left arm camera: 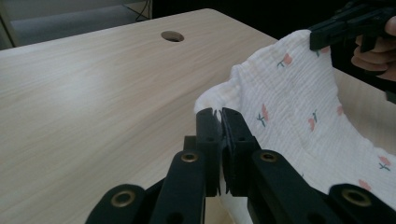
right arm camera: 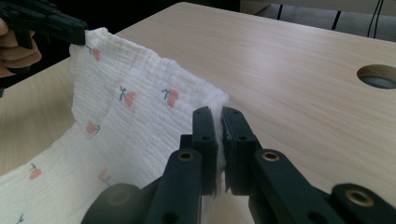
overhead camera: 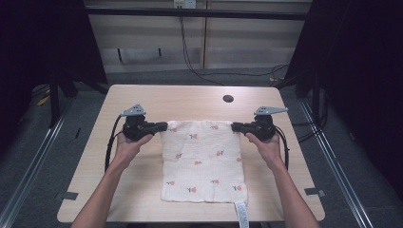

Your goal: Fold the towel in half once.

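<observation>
A white muslin cloth point(overhead camera: 203, 161) printed with small red flowers lies spread in the middle of the light wooden tabletop point(overhead camera: 142, 95). Its near edge rests flat close to the person's side, where a white care label point(overhead camera: 241, 213) sticks out past the hem towards the tabletop's edge. The far edge is raised off the wood and hangs between the two claws, sagging a little in the middle.

The left claw point(overhead camera: 164, 126) is clamped on the far left corner of the cloth; in the left gripper view the fabric is pinched between its closed jaws. The right claw point(overhead camera: 234, 126) is clamped on the far right corner in the same way, with a sliver of white showing between the jaws in the right gripper view. The two claws point at each other across the cloth's width at about the same height.

The left hand point(overhead camera: 127, 145) and right hand point(overhead camera: 267, 145) hold the grippers from below, forearms coming in from the near side. A round cable hole point(overhead camera: 228, 99) sits in the tabletop beyond the cloth, nearer the right claw. Black cables point(overhead camera: 190, 61) run across the floor behind.
</observation>
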Demonstrator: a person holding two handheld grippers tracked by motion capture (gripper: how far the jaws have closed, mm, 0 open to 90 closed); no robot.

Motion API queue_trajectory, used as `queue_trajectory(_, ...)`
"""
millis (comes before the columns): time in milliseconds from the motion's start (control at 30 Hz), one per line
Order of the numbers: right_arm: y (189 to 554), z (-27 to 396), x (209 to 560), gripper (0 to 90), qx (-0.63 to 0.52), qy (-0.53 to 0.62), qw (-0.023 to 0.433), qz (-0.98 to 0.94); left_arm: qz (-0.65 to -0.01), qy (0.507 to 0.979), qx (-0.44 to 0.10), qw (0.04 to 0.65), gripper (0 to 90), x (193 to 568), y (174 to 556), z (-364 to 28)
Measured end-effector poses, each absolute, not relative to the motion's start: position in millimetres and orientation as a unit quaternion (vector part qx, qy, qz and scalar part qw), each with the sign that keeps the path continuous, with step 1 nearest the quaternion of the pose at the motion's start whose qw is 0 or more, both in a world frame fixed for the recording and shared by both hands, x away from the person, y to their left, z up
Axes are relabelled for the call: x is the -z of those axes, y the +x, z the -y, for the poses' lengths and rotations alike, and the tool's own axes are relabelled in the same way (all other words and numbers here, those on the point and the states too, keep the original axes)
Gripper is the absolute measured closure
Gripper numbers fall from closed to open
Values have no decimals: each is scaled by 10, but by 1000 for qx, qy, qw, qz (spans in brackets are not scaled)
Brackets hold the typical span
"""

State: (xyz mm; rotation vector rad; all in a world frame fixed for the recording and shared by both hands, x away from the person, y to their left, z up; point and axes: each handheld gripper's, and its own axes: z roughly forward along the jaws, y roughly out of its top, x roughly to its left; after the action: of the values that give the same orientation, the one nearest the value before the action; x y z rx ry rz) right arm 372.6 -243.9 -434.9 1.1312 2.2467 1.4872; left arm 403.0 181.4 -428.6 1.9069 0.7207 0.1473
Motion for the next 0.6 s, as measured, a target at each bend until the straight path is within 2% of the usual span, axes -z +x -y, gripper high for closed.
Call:
queue_trajectory(300,3828,2452,4288,848,-509,394,118,-757,-304,794,-62,522,867,4225,4105,-1745)
queue_trajectory(467,3895,2500,4153,847,-499,395,126,-761,-289,800,-71,521,867,4034,4154,-1704)
queue_trajectory(600,3863,2517,4101,849,-499,392,130,-762,-288,796,-65,529,867,4074,4117,-1701)
